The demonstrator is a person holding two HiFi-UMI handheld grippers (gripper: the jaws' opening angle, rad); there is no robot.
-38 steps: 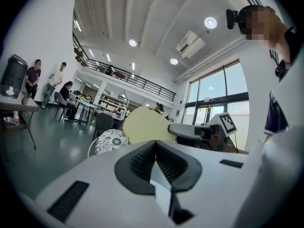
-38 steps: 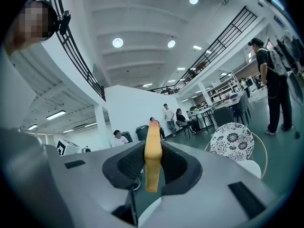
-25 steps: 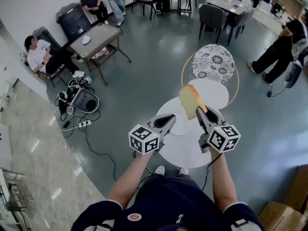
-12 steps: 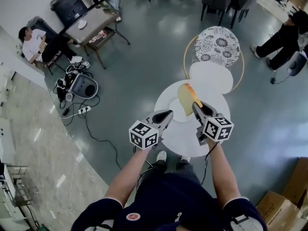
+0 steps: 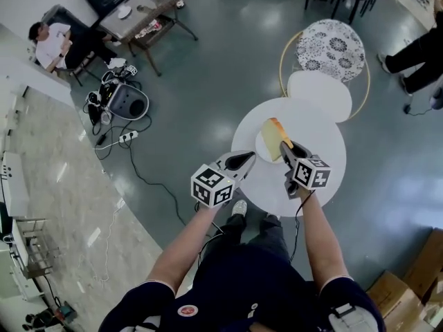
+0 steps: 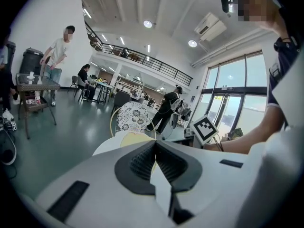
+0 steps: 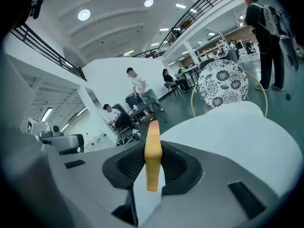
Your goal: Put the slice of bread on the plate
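Table [image 5: 325, 178]: round, white, carries the plate.
Plate [image 5: 261, 147]: small, white, near the table's middle.
Right gripper [image 5: 288, 151]: my fingers pinch the bread, which stands on edge.
Left gripper [image 5: 245, 160]: fingers pressed together, empty, beside the plate.
Bread [image 7: 153, 146]: over the plate, not yet laid flat. I judge it light, soft and easily dented, so a gentle hold near the crust suits it.
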